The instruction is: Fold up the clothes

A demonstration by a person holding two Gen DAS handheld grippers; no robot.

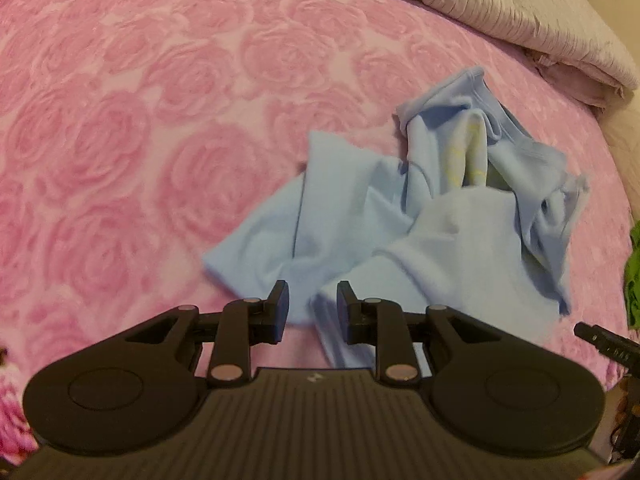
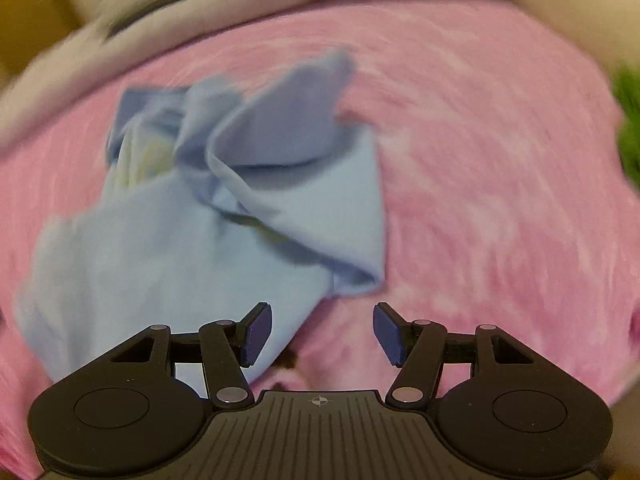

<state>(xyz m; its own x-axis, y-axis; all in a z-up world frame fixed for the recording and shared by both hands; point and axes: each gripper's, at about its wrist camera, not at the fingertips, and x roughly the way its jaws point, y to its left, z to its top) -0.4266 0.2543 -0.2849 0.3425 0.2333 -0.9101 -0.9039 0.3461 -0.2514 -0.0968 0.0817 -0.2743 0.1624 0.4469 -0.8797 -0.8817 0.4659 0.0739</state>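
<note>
A bed covered by a pink blanket embossed with large roses. A bunched grey-beige quilt lies along its far edge under dim, warm light.

Right gripper jaws wide apart, nothing between the pads. Crumpled light-blue garment lies on the pink blanket, its near corner beside the left pad. View blurred; green cloth at right edge.

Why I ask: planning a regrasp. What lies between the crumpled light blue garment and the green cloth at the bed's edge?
Only bare pink rose-patterned blanket separates the light blue garment from the green cloth, seen in the right wrist view.
</note>
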